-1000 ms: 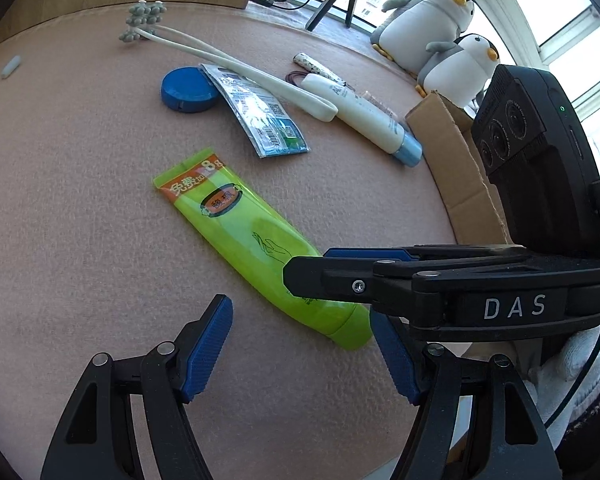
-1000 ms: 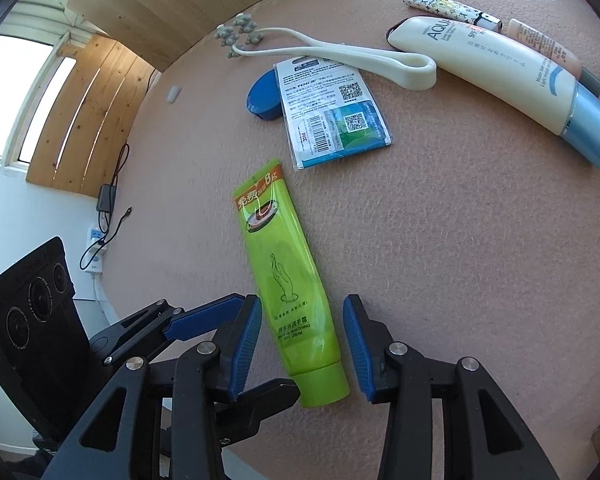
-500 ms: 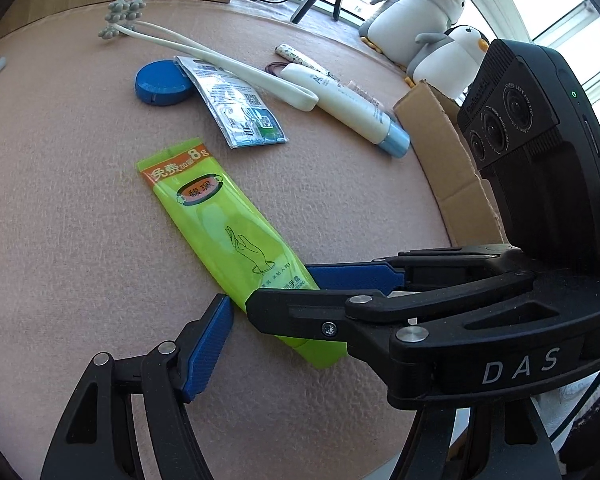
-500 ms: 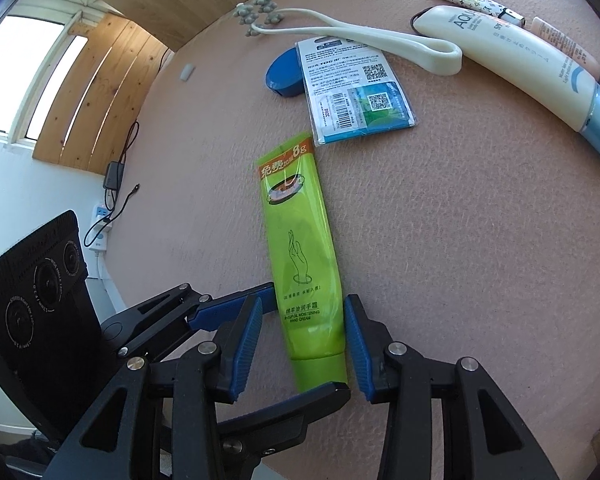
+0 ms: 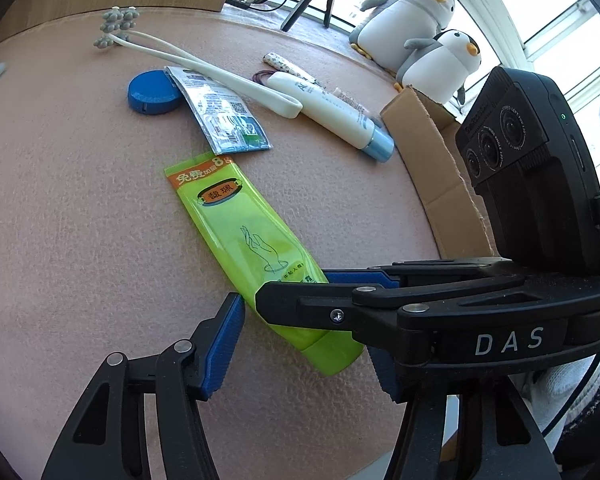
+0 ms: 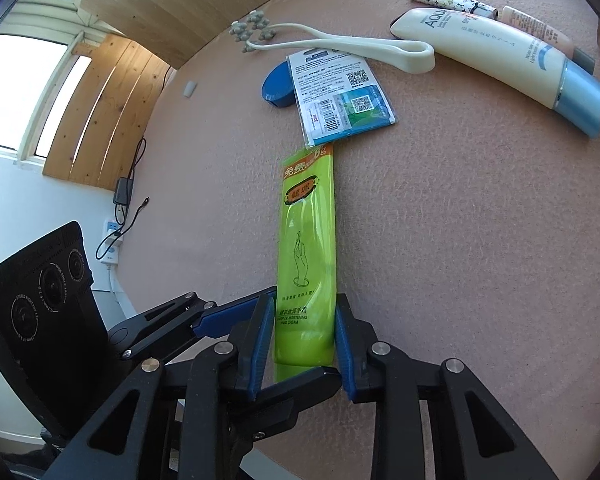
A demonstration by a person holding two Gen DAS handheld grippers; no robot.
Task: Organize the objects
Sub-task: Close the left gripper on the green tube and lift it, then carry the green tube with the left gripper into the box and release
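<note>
Left wrist view: the left gripper, fingers apart, hangs over the pink tabletop at the green tube's cap end. Right wrist view: the right gripper fingers press both sides of the green tube, which lies flat

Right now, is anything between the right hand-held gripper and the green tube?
Nothing visible. The right hand-held gripper already straddles the green tube near its cap end, one blue pad on each side, with no other item between them.
</note>
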